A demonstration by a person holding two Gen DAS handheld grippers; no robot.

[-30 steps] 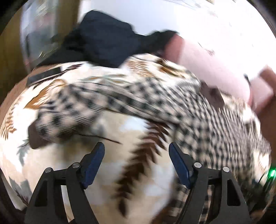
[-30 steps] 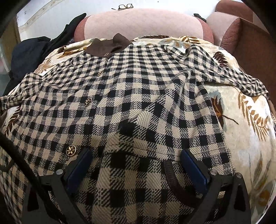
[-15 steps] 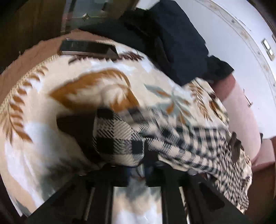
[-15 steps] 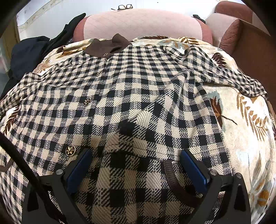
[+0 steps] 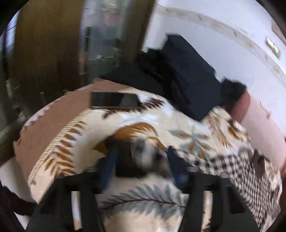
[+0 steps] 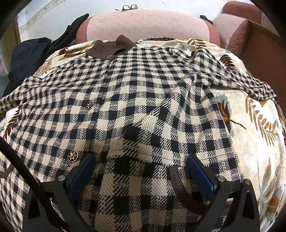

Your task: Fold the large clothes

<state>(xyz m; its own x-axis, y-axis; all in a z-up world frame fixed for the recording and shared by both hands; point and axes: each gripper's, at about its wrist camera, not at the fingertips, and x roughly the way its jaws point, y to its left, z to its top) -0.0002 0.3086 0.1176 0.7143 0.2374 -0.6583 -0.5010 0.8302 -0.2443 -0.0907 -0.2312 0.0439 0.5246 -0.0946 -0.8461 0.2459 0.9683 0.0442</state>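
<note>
A black-and-cream checked jacket (image 6: 143,100) with a brown collar (image 6: 110,48) and gold buttons lies spread face up on a leaf-patterned blanket (image 6: 253,125). My right gripper (image 6: 141,171) is open, its blue pads resting on the jacket's lower front near a pocket. In the blurred left wrist view my left gripper (image 5: 141,164) is open, with the jacket's sleeve cuff (image 5: 143,158) lying between its parted blue fingers (image 5: 177,169). The rest of the sleeve (image 5: 241,171) trails off to the right.
A dark phone (image 5: 115,99) lies near the blanket's far edge. Dark clothes (image 5: 185,78) are piled at the back left by a pink cushion (image 6: 146,25). Glasses (image 6: 129,7) rest on a ledge behind. A brown armrest (image 6: 262,51) bounds the right side.
My left gripper was shut on the sleeve cuff half a second ago and has now opened around it while moving fast. The right gripper has stayed put.
</note>
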